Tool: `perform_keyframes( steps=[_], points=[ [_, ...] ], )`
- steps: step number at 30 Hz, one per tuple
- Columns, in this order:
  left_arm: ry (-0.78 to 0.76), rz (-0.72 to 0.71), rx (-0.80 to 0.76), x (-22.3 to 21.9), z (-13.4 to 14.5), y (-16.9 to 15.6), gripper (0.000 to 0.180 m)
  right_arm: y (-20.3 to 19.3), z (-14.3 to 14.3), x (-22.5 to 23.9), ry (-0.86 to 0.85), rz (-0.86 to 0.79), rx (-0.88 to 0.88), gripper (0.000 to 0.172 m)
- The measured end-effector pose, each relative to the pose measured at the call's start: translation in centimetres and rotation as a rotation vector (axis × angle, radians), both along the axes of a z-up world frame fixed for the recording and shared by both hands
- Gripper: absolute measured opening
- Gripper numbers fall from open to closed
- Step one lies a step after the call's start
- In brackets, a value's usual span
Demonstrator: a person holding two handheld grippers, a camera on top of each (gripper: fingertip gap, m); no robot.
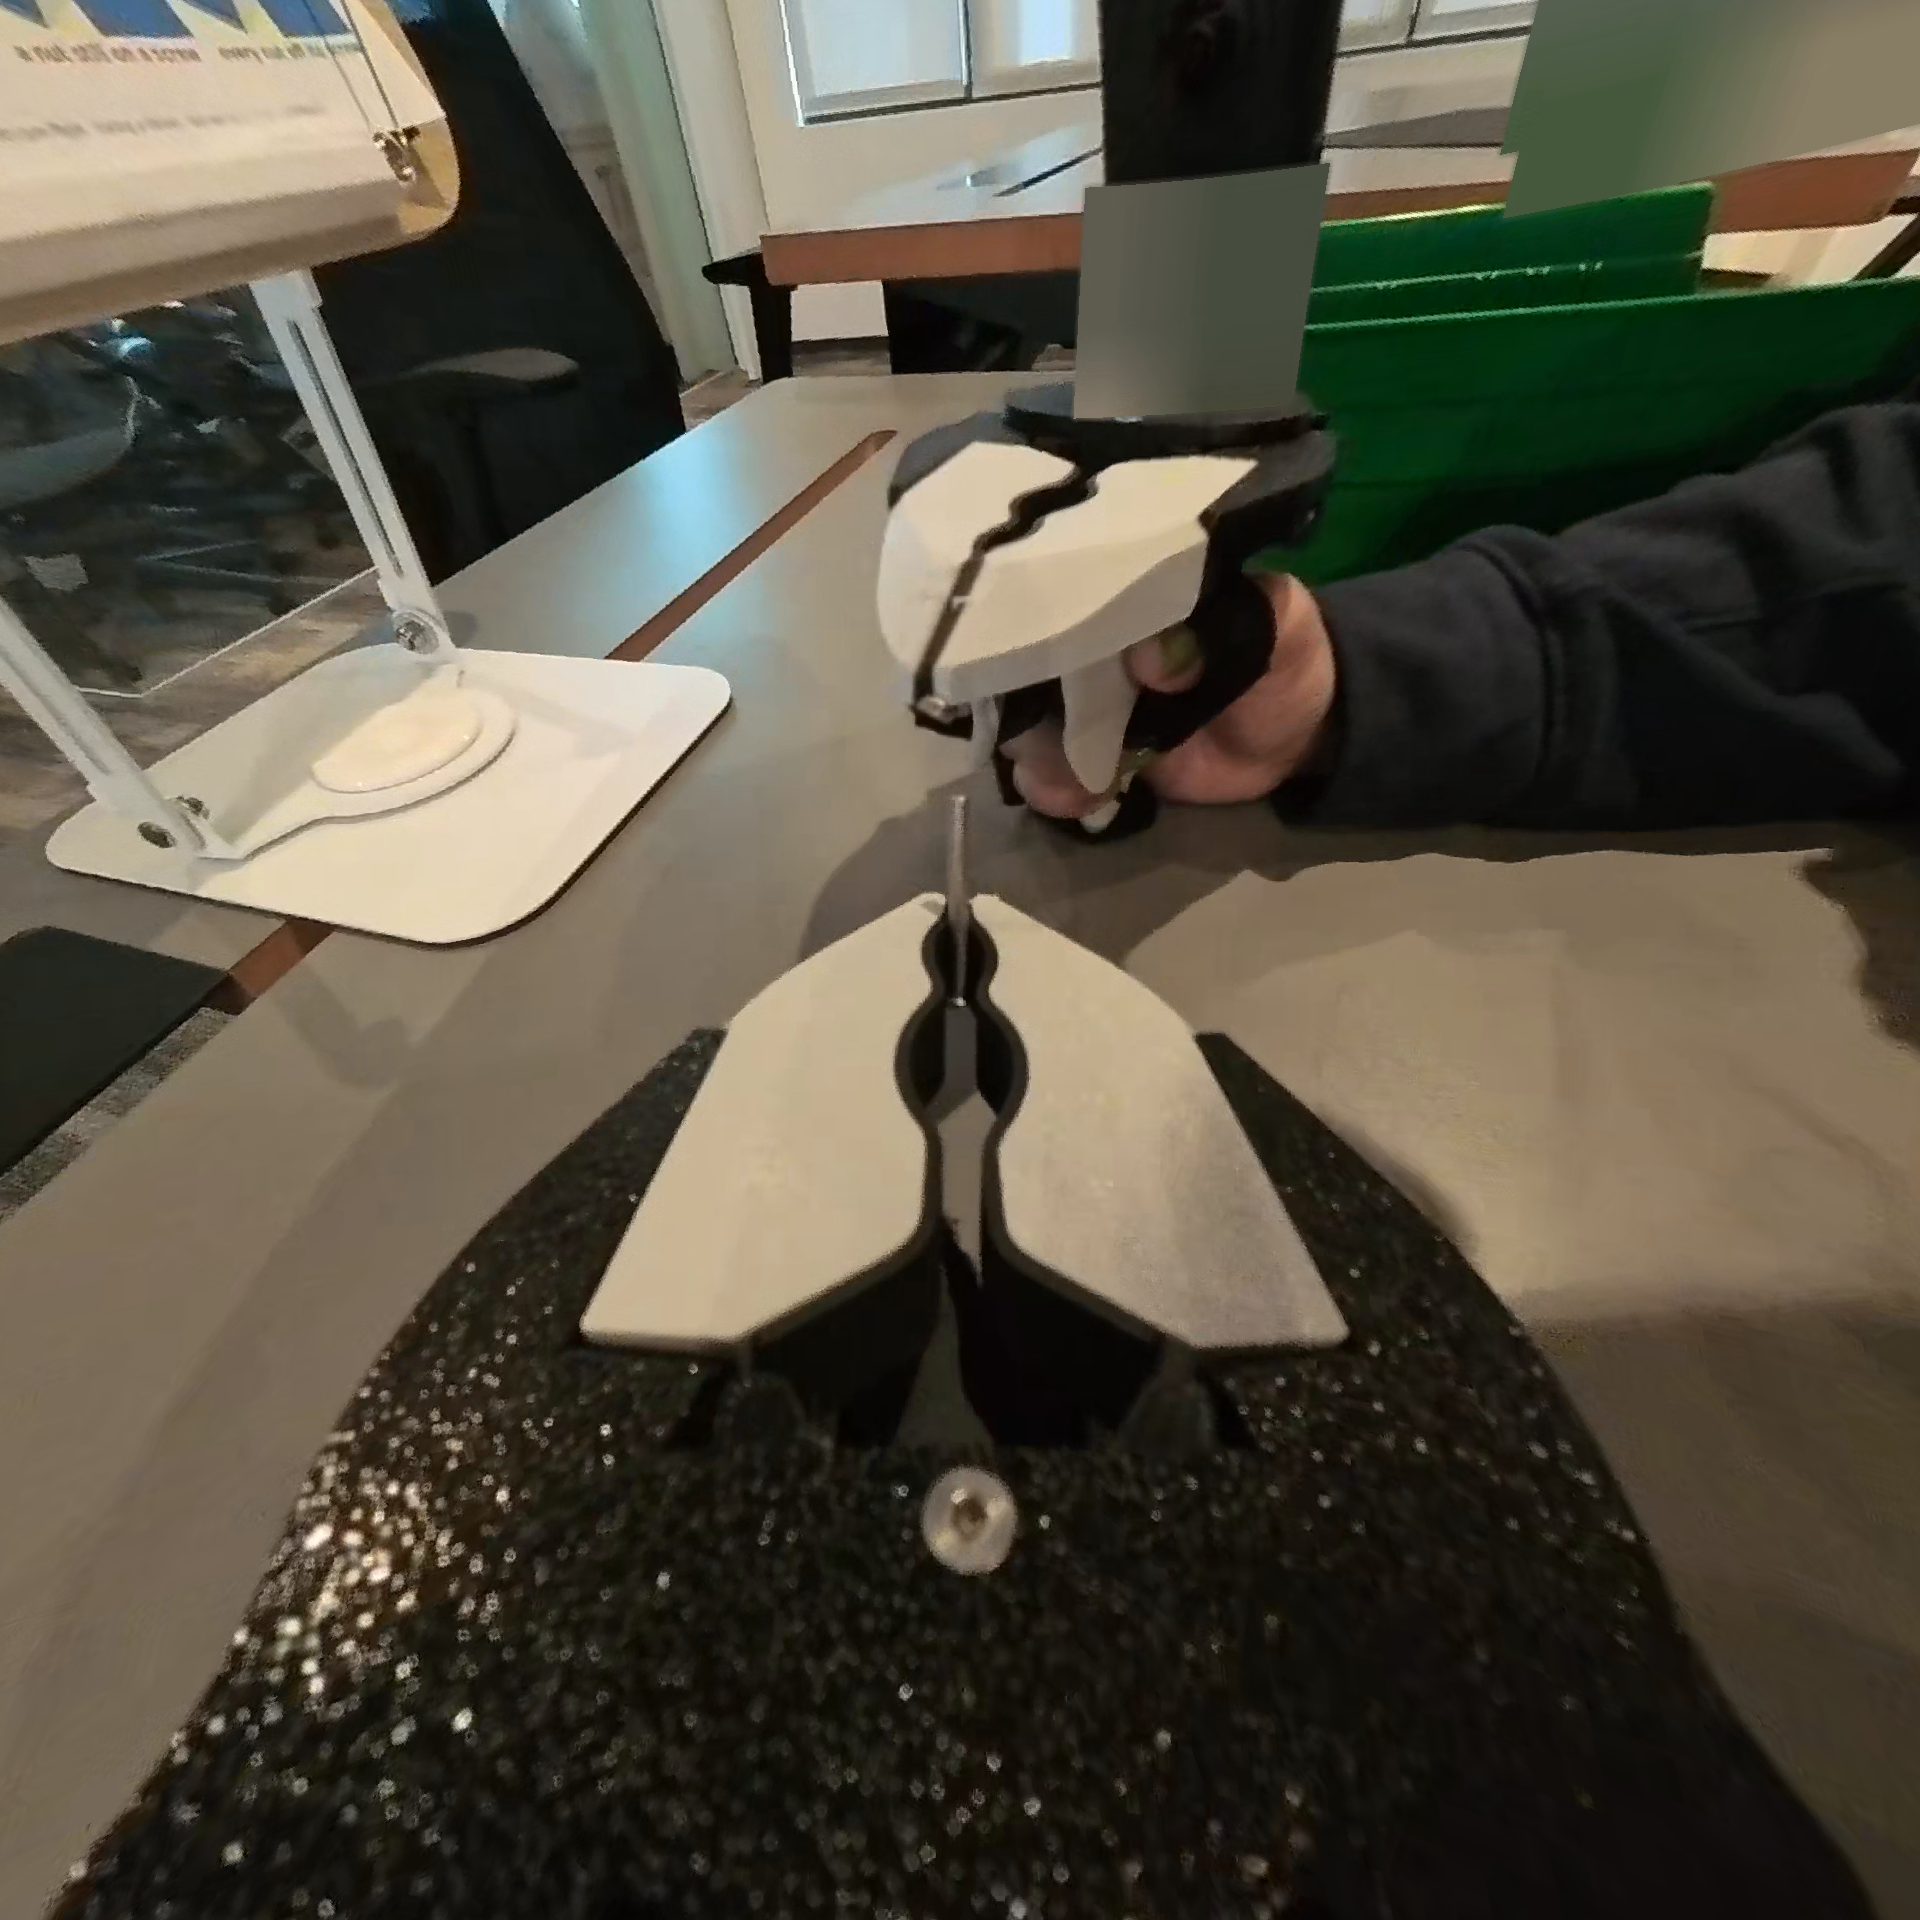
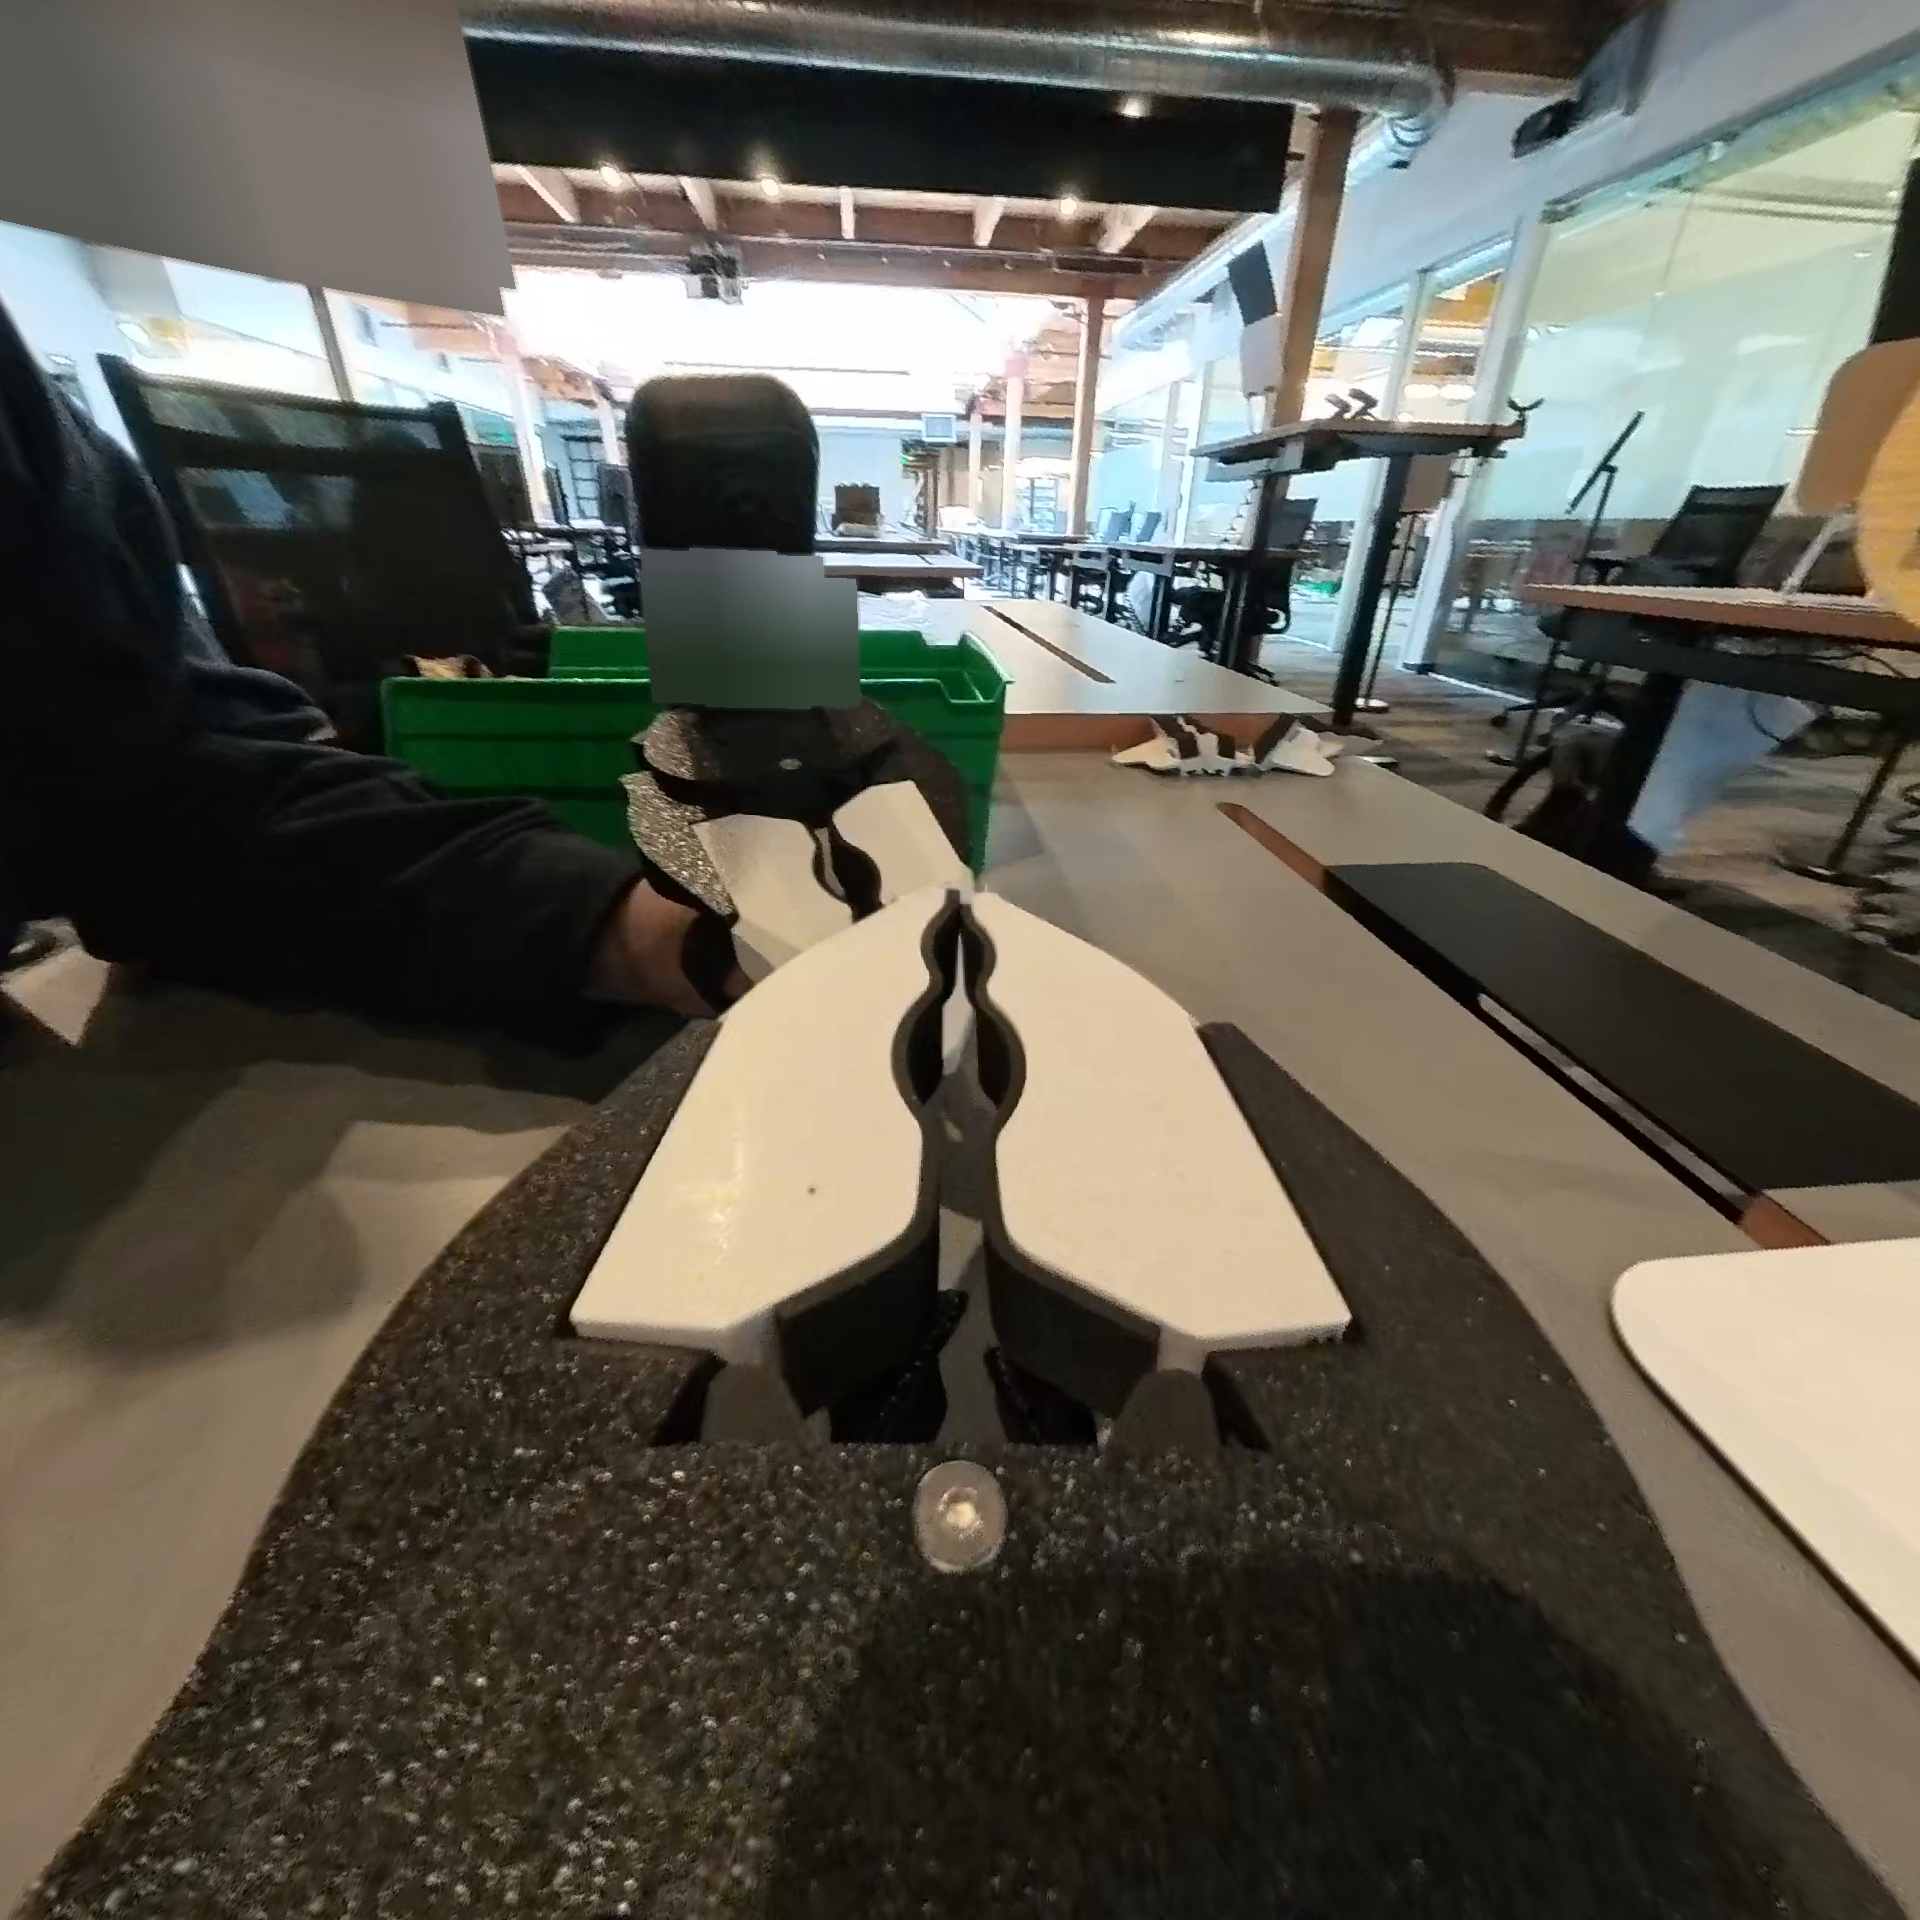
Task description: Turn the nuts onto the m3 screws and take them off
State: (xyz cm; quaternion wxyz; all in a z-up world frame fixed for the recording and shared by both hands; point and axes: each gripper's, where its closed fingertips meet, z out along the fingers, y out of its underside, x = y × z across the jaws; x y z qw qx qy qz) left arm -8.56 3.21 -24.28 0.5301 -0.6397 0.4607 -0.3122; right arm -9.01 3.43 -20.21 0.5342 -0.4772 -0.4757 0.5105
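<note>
My left gripper [image 1: 958, 906] is shut on a thin silver M3 screw [image 1: 956, 852]. The screw's shaft sticks forward out of the fingertips, above the grey table [image 1: 623, 987]. My right gripper [image 1: 935, 715] hangs just beyond and above the screw's free end, tips pointing down. It is shut on a small silver nut [image 1: 939, 705] at its very tips. In the right wrist view my right gripper [image 2: 961, 896] is shut, and the nut does not show there. The left gripper's white fingers [image 2: 779, 883] lie right behind those tips. The screw is hidden in this view.
A white stand base [image 1: 416, 821] sits on the table at the left, and its corner also shows in the right wrist view [image 2: 1787, 1382]. A green bin [image 2: 582, 717] stands behind the grippers. A black mat [image 2: 1662, 997] lies to the right. Spare white finger parts [image 2: 1226, 743] lie farther back. Across from one pair of fingers to the other is roughly 4 cm.
</note>
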Motion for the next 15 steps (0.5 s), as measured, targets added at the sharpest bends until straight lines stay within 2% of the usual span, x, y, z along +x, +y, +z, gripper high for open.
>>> perform_keyframes(
  steps=[6,15],
  points=[
    [0.041,-0.033,0.008,0.4,-0.5,-0.6,0.000,-1.5,0.3,-0.2,0.025,0.068,-0.026,0.000],
    [0.109,-0.061,0.011,0.9,-1.4,-1.0,0.000,-2.0,-0.5,-0.2,-0.042,0.090,-0.049,0.000]
  ],
)
